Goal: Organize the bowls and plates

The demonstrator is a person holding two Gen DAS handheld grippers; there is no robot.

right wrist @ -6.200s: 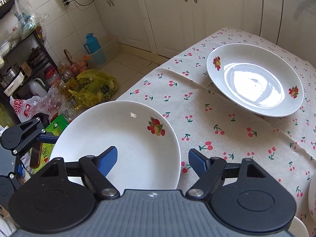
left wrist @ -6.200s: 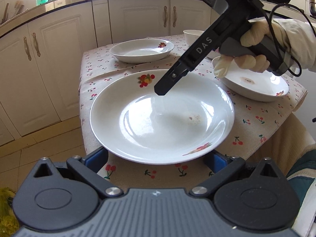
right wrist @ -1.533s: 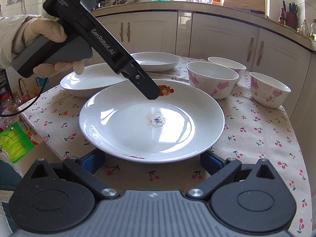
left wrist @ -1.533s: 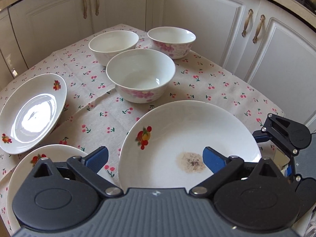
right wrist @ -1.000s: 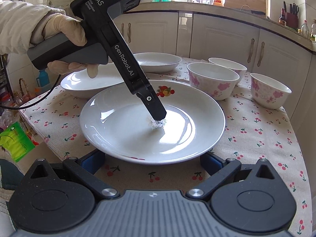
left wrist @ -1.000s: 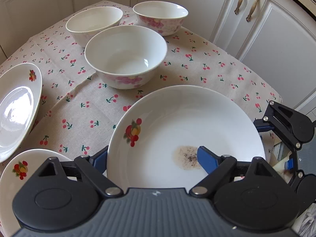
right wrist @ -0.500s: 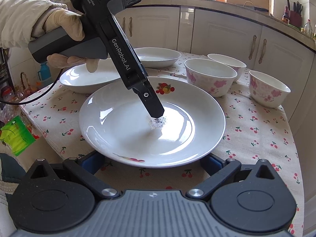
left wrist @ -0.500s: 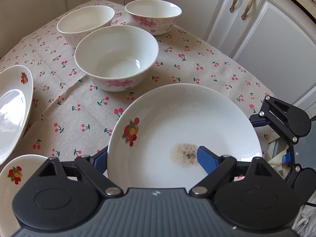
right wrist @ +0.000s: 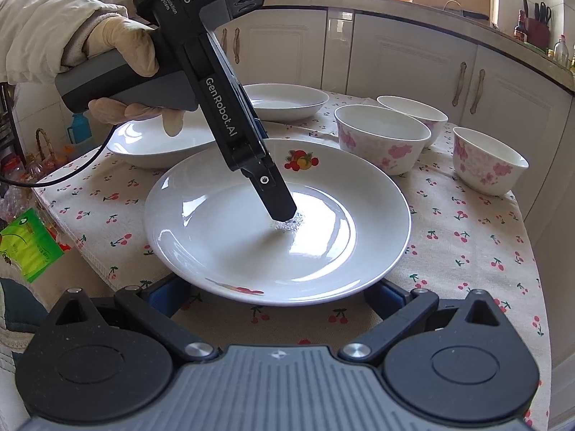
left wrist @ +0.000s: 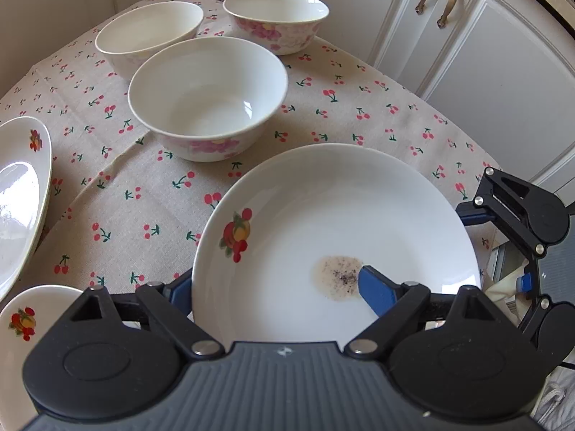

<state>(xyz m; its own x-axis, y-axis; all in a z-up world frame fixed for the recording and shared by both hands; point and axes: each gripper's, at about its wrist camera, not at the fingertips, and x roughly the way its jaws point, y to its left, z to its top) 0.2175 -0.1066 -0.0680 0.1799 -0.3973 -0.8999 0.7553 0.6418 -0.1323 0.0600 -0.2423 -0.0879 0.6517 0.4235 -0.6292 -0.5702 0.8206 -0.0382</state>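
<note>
A white plate with a fruit print (left wrist: 334, 222) (right wrist: 276, 222) lies at the near table edge, with a speckled stain (left wrist: 337, 276) in its middle. My left gripper (left wrist: 273, 287) straddles the plate's rim, one blue finger (left wrist: 373, 287) inside on the stain, the other outside under the rim; in the right wrist view its finger tip (right wrist: 284, 212) rests in the plate. My right gripper (right wrist: 273, 294) is open, its fingers low on either side of the plate's near rim. Three floral bowls (left wrist: 208, 97) (right wrist: 381, 136) stand behind.
Two more fruit-print plates (left wrist: 21, 194) (right wrist: 158, 143) lie at the left, a third (right wrist: 284, 100) further back. The cherry tablecloth (left wrist: 118, 197) covers the small table. White cabinets (right wrist: 406, 57) surround it. Bags (right wrist: 25, 240) lie on the floor at the left.
My left gripper has come down onto the stained plate, its inner finger now on the stain. My right gripper has stayed at the plate's near rim.
</note>
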